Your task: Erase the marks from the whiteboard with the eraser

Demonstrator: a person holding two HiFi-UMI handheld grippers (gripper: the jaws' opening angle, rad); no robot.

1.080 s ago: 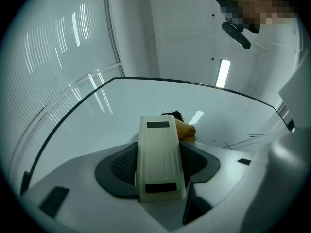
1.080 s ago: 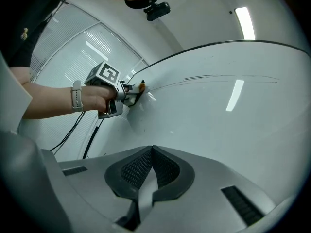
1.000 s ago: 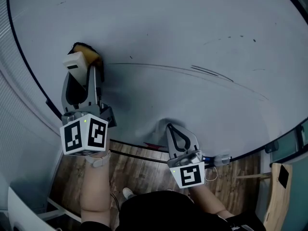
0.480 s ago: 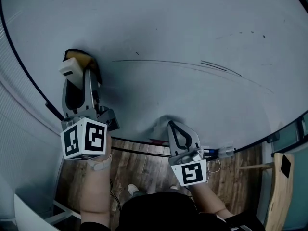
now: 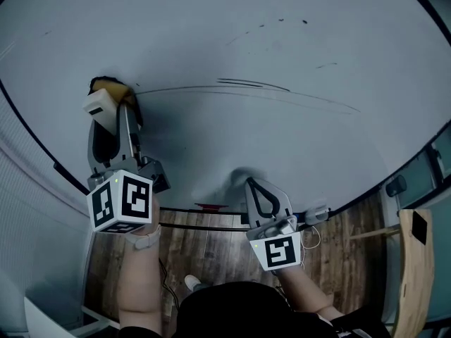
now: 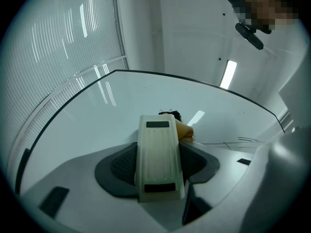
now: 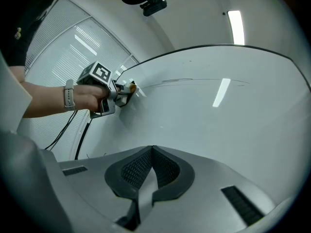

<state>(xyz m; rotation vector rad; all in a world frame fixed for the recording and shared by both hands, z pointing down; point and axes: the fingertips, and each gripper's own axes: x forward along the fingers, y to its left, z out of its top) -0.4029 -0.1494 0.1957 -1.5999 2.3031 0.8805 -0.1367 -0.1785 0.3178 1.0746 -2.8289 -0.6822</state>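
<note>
White eraser (image 5: 104,103) clamped in left tongs (image 5: 117,122) on whiteboard (image 5: 296,34); right tongs (image 5: 261,197) closed, empty. Sweep flat along black line (image 5: 282,95).

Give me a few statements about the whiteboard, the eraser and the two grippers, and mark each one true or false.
1. The left gripper is shut on the eraser. True.
2. The right gripper holds a marker. False: its fingers are together with nothing between them.
3. The whiteboard is wiped clean. False: a long thin line and some short strokes show on it.
4. The eraser is pressed to the board by the left end of the long thin line. True.
5. Both grippers are on the eraser. False: the right gripper is apart from it, lower on the board.
</note>
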